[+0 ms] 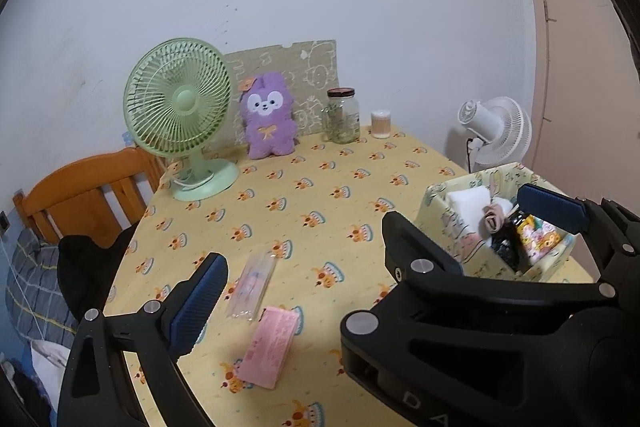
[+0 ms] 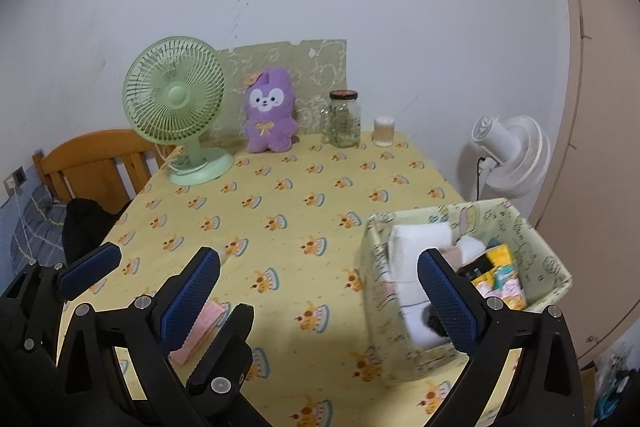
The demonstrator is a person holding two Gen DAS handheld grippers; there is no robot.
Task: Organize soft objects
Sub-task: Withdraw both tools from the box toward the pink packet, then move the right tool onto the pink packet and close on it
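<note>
Left cam: pink packet (image 1: 269,347) lies flat on the yellow tablecloth (image 1: 320,187), near edge, w/ a clear wrapped packet (image 1: 253,285) just beyond it. Left gripper (image 1: 304,299) hangs over both, jaws wide apart, nothing between the pads. Fabric box (image 1: 492,267) sits at the right, stuffed w/ white rolled cloth (image 1: 468,205), a beige bow and a printed pouch. At the back by the wall: green fan (image 1: 180,107), purple plush (image 1: 269,117), glass jar (image 1: 342,115). Wooden headboard (image 1: 80,195) to the left of the table, white fan (image 1: 500,131) to the right. Right cam: right gripper (image 2: 320,291) jaws spread wide, empty, one pad in front of the box (image 2: 400,339); pink packet (image 2: 200,327) partly hidden behind the other pad. Left gripper (image 2: 160,307) shows at lower left, open too.
</note>
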